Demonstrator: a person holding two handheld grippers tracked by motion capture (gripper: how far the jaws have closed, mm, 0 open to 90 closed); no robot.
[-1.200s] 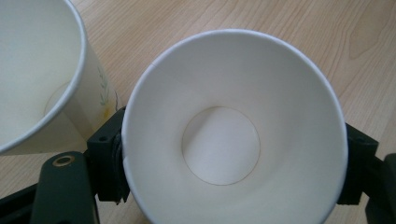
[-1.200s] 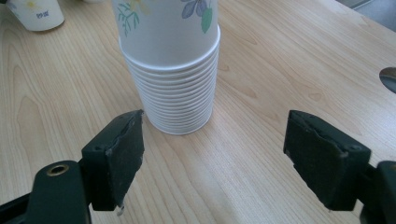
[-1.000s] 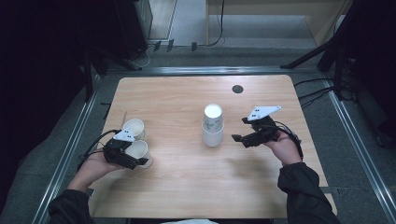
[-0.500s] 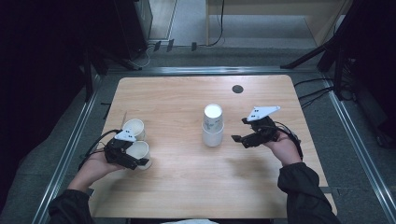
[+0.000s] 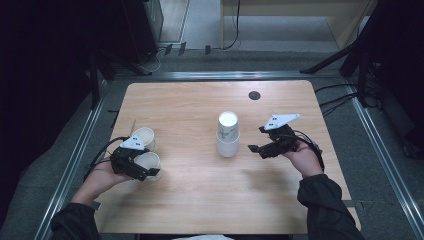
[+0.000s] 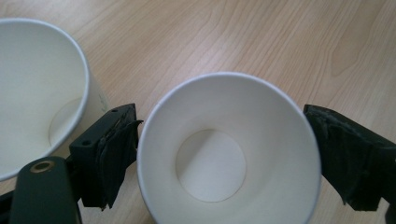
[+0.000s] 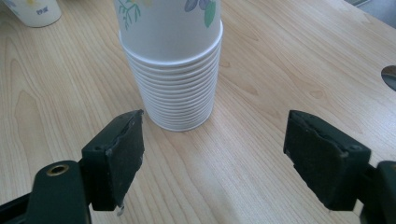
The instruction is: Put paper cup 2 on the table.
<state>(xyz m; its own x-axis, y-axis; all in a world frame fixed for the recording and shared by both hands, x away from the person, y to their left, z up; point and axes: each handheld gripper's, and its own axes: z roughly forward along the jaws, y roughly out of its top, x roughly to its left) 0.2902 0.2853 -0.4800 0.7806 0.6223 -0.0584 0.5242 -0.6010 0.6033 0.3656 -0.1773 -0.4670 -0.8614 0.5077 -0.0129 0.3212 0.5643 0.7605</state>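
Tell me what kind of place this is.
Probably a lab or recording workspace: a bare wooden table on metal rails, loose cables on grey flooring, and paper cups laid out for handling.

No legible text on the cups (image 7: 173,60).

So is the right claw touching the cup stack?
Apart. The right gripper view shows the right claw open, with bare table between its tips and the cup stack.

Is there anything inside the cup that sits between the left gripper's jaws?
Nothing: the cup is upright and its white inside and round bottom are bare. The left gripper has just been opening, jaws either side of it. What is under the cup is hidden.
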